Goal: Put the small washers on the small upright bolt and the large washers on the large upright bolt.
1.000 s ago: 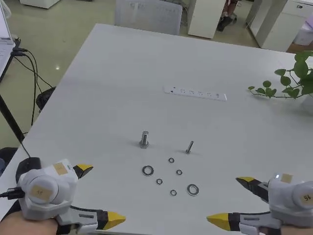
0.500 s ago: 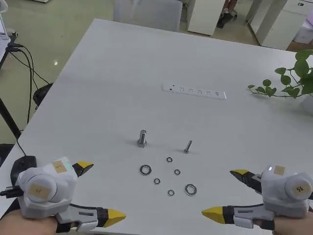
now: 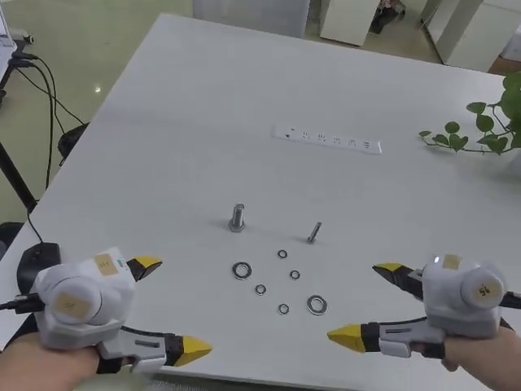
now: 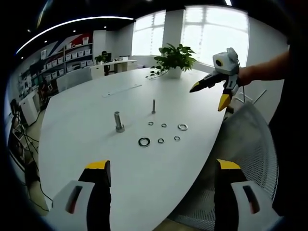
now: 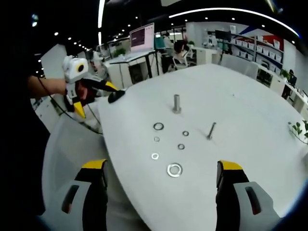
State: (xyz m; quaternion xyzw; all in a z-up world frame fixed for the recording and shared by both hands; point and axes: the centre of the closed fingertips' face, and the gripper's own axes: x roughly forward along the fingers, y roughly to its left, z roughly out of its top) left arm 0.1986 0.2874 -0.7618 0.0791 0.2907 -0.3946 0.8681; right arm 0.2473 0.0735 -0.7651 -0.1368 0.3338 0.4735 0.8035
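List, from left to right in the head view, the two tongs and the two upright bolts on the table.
left tongs → large bolt → small bolt → right tongs

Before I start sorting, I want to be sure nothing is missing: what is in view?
table: 1, white, under everything
large bolt: 1, silver, standing mid-table
small bolt: 1, silver, standing right of the large bolt
large washers: 2, silver, flat, nearer than the bolts
small washers: 4, silver, flat, between the large washers
power strip: 1, white, beyond the bolts
potted plant: 1, green, far right of the table
cables: several, black, on the floor at left
left gripper: 1, white, yellow tips, open, near edge
right gripper: 1, white, yellow tips, open, near edge
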